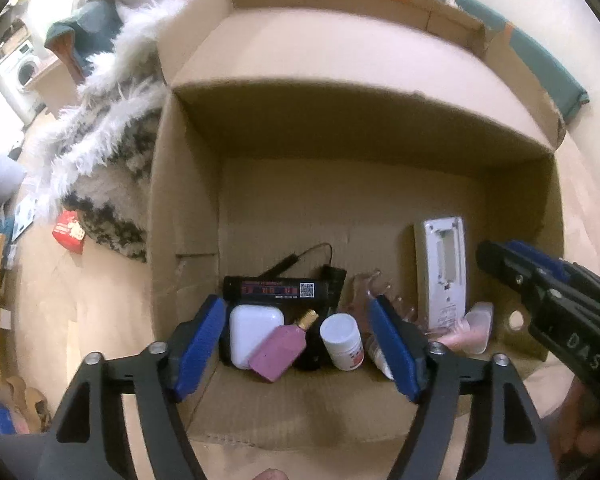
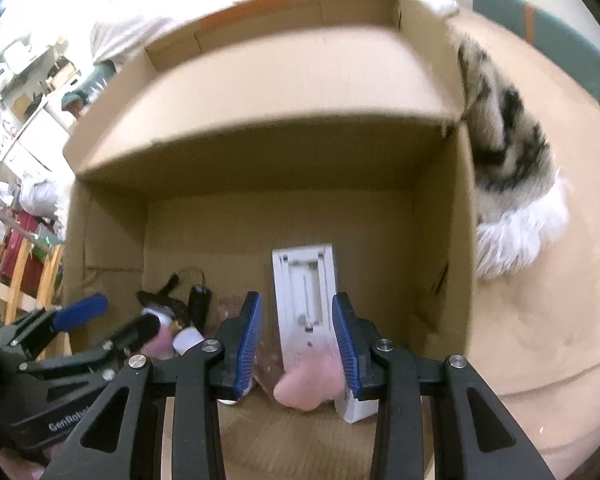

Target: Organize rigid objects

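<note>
Both grippers hang over the cardboard box; left gripper fingers spread, empty; right gripper fingers parted, straddling the white remote without touching.

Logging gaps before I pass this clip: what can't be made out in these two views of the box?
- Print on the black battery: left wrist view, too small.
- Label of the white pill bottle: turned away, partly behind the left gripper.
- Clear plastic piece: shape unclear, finger covers it.
- Near end of the white remote: right wrist view, hidden by a pink object.
- Right gripper: contact with the pink object blurred.
</note>
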Available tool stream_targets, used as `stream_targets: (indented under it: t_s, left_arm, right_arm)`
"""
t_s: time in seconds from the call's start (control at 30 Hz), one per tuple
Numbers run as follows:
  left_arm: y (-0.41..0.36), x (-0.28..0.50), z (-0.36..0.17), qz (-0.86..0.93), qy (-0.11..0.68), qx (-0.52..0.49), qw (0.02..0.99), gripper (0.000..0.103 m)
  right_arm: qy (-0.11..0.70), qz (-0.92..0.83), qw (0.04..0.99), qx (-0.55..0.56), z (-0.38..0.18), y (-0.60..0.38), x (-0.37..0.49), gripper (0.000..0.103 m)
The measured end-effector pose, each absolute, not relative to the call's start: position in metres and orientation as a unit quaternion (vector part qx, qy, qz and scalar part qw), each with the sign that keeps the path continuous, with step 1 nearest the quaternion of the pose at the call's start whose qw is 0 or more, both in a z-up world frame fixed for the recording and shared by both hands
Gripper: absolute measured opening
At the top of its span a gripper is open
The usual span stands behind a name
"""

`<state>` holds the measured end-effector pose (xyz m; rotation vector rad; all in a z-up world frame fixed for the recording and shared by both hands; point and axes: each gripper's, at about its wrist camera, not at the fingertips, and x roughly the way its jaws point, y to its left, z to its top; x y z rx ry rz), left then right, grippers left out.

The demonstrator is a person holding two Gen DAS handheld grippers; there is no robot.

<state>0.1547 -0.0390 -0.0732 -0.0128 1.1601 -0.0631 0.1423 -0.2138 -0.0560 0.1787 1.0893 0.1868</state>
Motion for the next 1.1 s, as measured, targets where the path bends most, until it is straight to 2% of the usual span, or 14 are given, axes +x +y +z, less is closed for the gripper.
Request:
stream_targets:
  t_s: [0.07, 0.13, 0.2, 0.3, 0.33, 0.37, 0.73, 0.83, 0.97, 1.07, 1.1]
  left_arm:
    - [-0.037, 0.155, -0.066, -0.030, 0.543, -0.011, 0.839, 0.077]
    - [-0.033, 0.154, -0.063, -0.031, 0.542, -0.019, 0.839, 0.079]
    - [-0.028, 0.153, -0.060, -0.036, 0.546, -0.036, 0.836, 0.082]
    - [-0.024, 0.151, -0.058, -0.047, 0.559, -0.067, 0.825, 0.082]
    - [-0.021, 0.148, -0.057, -0.052, 0.562, -0.072, 0.822, 0.082]
    - [-0.019, 0.145, -0.054, -0.052, 0.564, -0.076, 0.821, 0.082]
    - [0.004, 0.094, 0.008, -0.045, 0.521, -0.107, 0.846, 0.083]
    - [0.013, 0.074, 0.024, -0.024, 0.477, -0.078, 0.875, 0.091]
    - [0.015, 0.045, 0.031, -0.001, 0.424, -0.023, 0.906, 0.094]
    - [0.014, 0.031, 0.030, 0.015, 0.398, -0.001, 0.917, 0.103]
    - [0.014, 0.028, 0.029, 0.012, 0.395, -0.001, 0.919, 0.103]
  right_arm:
    - [0.505, 0.087, 0.854, 0.087, -0.050, -0.215, 0.141, 0.058]
    - [0.498, 0.088, 0.858, 0.089, -0.045, -0.217, 0.140, 0.063]
    - [0.496, 0.088, 0.858, 0.099, -0.042, -0.221, 0.139, 0.073]
    - [0.493, 0.084, 0.858, 0.119, -0.037, -0.229, 0.137, 0.090]
    - [0.491, 0.085, 0.858, 0.127, -0.035, -0.231, 0.135, 0.099]
    - [0.489, 0.089, 0.857, 0.134, -0.034, -0.231, 0.133, 0.103]
    - [0.445, 0.094, 0.883, 0.119, 0.025, -0.230, 0.084, 0.103]
    - [0.418, 0.097, 0.899, 0.094, 0.039, -0.223, 0.063, 0.103]
    - [0.391, 0.103, 0.911, 0.077, 0.041, -0.219, 0.036, 0.103]
    - [0.383, 0.097, 0.916, 0.072, 0.032, -0.219, 0.023, 0.103]
    - [0.384, 0.096, 0.916, 0.073, 0.029, -0.219, 0.020, 0.103]
